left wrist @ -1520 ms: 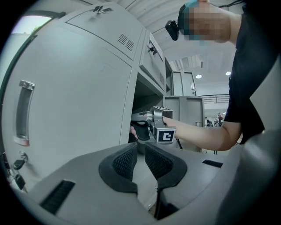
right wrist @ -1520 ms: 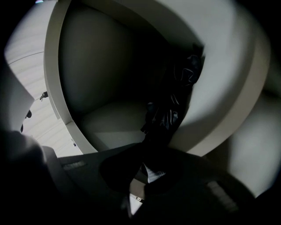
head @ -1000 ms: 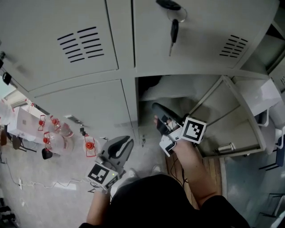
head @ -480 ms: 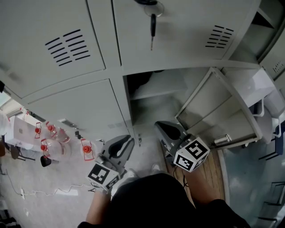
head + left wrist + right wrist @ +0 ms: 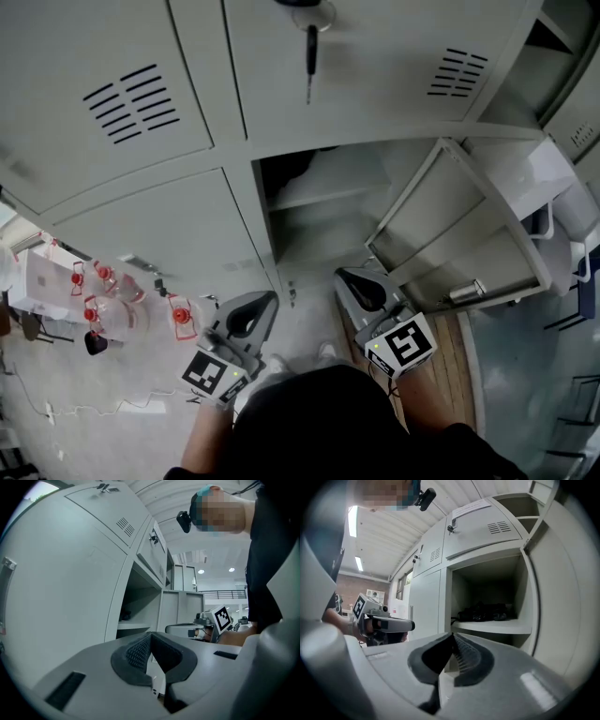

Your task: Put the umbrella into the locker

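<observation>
My right claw (image 5: pixel 452 635) and left claw (image 5: pixel 150 638) both pinched closed, empty. Umbrella (image 5: pixel 483 612) on locker shelf (image 5: pixel 492 626) ahead of right claw, long axis crosswise. Right claw nearer.

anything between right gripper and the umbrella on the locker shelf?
Nothing. In the right gripper view only bare shelf separates right gripper from umbrella.

Right hand-held gripper (image 5: pixel 362 287) has left the locker (image 5: pixel 330 194)
</observation>
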